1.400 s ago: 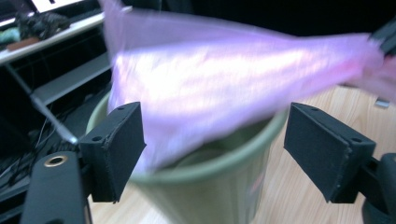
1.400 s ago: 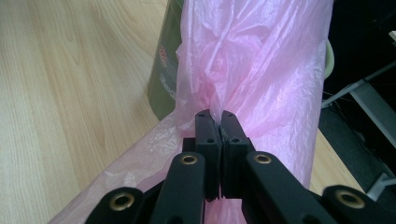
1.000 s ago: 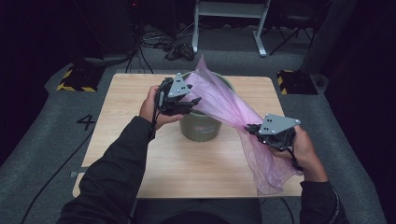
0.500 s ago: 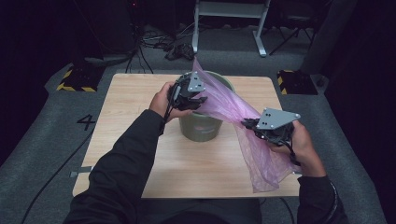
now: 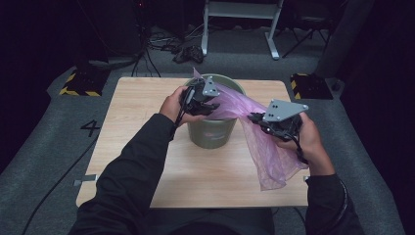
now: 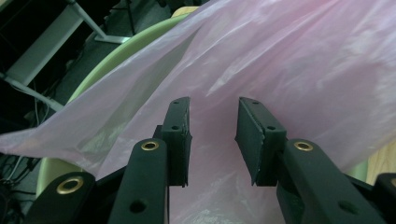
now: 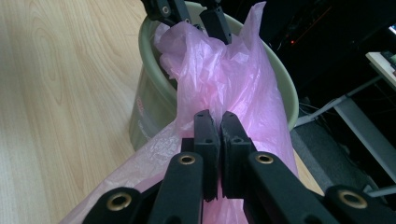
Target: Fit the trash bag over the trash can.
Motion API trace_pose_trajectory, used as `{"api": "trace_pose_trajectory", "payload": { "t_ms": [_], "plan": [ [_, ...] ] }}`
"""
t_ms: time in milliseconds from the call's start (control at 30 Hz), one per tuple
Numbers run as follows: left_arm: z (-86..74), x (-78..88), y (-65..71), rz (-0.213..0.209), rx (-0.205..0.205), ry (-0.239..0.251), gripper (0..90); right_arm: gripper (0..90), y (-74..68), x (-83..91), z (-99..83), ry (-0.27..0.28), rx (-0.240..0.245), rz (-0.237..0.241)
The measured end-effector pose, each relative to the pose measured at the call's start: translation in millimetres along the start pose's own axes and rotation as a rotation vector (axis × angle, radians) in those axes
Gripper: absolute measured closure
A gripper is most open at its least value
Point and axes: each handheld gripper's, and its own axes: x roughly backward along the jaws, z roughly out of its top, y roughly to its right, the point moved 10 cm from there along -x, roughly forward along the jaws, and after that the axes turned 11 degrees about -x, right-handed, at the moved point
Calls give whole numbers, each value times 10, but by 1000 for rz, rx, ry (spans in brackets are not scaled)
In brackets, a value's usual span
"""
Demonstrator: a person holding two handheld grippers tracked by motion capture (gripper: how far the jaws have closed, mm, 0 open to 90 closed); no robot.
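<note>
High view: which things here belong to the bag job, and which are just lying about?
In the job: pink bag; green bin; left gripper, jaws apart at the bag; right gripper, shut on the bag.

Lying about: table; white stand; floor cables; hazard-striped blocks.

Looks like lab or test room, not home. Small wooden table [image 5: 147, 122] stands alone in middle of dark room. Grey carpet floor [image 5: 49, 161] all around. White number 4 [image 5: 91, 128] marked on floor by table's left edge. Yellow-and-black striped blocks [image 5: 78, 83] sit past both far corners. Many black cables [image 5: 161, 41] lie tangled on floor behind. White metal frame legs [image 5: 240, 24] stand past far edge. Tape bit [image 5: 86, 180] sticks at near left corner.
</note>
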Motion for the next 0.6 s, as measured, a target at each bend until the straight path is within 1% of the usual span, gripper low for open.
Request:
{"api": "trace_pose_trajectory", "payload": {
  "t_ms": [67, 100, 167, 200, 233, 267, 300, 367, 467, 533, 600],
  "plan": [
    [-7, -1, -3, -3, -5, -3, 650, 874, 12, -37, 22, 1, -13, -1],
    [-11, -5, 5, -11, -2, -2, 650, 874, 19, -62, 33, -1, -14, 2],
    [-29, -2, 6, -8, -1, -10, 649, 874, 43, -121, 52, -12, -24, -5],
    [-33, 2, -2, -5, -6, -9, 644, 874, 52, -140, 59, -15, -29, -6],
    [-39, 7, -3, -8, -2, -3, 642, 875, 59, -166, 69, -18, -34, -4],
    [-48, 21, -13, -7, 2, -1, 634, 875, 67, -187, 74, -24, -29, -6],
    [-51, 31, -21, -2, 7, 3, 604, 874, 65, -211, 81, -30, -33, -3],
    [-38, 81, -16, -11, 17, 43, 565, 874, 68, -239, 89, -30, -41, 8],
    [-33, 155, 26, -14, 10, 71, 449, 875, 84, -259, 86, -28, -51, 12],
    [-26, 214, 79, -32, 12, 112, 415, 875, 92, -264, 85, -25, -58, 14],
    [-26, 245, 113, -42, 21, 137, 387, 875, 105, -272, 81, -24, -62, 19]
  ]
}}
